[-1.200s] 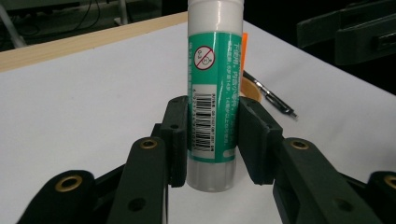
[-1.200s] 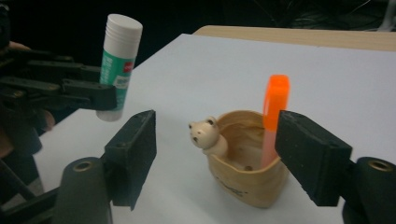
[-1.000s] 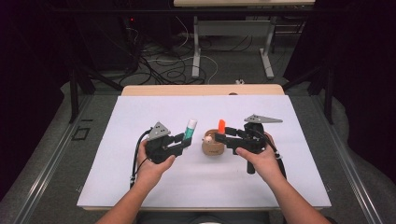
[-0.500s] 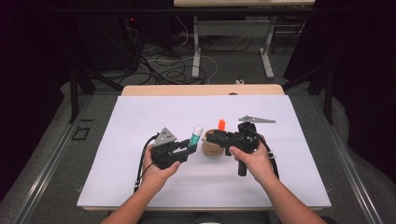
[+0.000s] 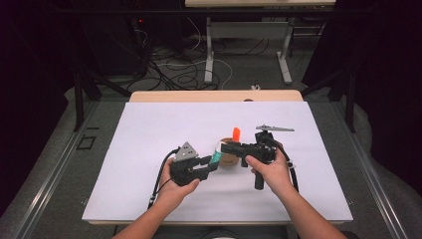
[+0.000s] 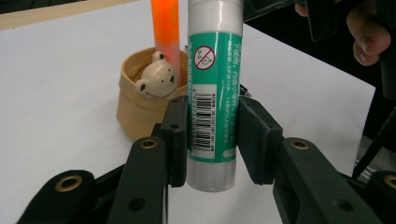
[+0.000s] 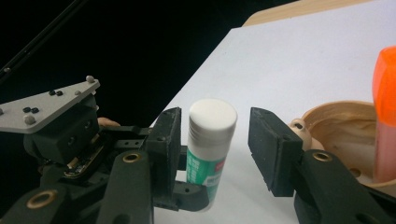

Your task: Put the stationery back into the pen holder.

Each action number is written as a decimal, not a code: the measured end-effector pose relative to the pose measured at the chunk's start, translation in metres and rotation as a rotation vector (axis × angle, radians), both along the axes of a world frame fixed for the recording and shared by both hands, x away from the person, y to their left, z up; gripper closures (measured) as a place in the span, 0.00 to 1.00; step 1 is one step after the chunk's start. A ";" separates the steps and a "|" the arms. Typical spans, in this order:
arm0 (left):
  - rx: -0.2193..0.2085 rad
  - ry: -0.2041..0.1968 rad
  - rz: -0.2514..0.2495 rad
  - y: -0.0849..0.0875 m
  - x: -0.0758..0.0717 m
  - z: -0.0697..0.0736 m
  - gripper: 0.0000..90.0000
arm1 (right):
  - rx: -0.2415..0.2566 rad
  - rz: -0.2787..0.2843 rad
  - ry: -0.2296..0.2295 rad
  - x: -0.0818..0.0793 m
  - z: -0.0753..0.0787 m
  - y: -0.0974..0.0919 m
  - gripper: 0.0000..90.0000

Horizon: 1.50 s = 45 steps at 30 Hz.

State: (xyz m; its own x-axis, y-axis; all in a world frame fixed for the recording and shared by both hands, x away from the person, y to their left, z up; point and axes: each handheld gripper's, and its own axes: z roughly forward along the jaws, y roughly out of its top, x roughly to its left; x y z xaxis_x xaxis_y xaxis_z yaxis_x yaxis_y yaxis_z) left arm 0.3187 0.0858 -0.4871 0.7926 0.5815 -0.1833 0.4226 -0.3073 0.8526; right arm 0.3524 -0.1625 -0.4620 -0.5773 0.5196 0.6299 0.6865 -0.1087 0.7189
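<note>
White table [image 5: 149,149] at centre: left gripper [image 6: 212,140] clamps glue stick [image 6: 212,93]; right gripper [image 7: 212,140], closing but apart, should grip its cap

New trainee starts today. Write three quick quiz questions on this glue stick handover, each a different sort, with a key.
1. True or false: the left gripper is clamped on the glue stick.
2. What stands in the wooden cup? A: scissors; B: an orange marker; C: a spoon.
3. Fill in: the right gripper has its jaws around the stick's white ____.

Key: 1 true; 2 B; 3 cap. The right jaws have just been closing, with the cap between them, the right pad not yet touching.
</note>
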 end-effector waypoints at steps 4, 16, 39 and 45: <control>0.009 -0.003 -0.020 -0.004 -0.001 -0.002 0.73 | -0.007 0.012 0.037 0.000 -0.001 -0.001 0.66; 0.006 -0.010 -0.044 -0.008 -0.003 -0.003 0.73 | -0.019 0.019 0.071 0.000 -0.003 0.000 0.70; 0.013 -0.004 -0.059 -0.011 -0.004 -0.005 0.73 | -0.033 0.034 0.122 0.001 -0.005 -0.001 0.73; 0.005 0.007 -0.065 -0.011 -0.004 -0.006 0.72 | -0.034 0.039 0.137 0.002 -0.005 -0.002 0.73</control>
State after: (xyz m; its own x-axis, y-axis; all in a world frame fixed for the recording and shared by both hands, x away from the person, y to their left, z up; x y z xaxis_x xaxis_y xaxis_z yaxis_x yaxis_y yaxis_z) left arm 0.3146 0.0750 -0.4926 0.8272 0.5301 -0.1862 0.4079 -0.3387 0.8479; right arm 0.3540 -0.1645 -0.4667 -0.5073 0.5208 0.6865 0.7819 -0.0567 0.6208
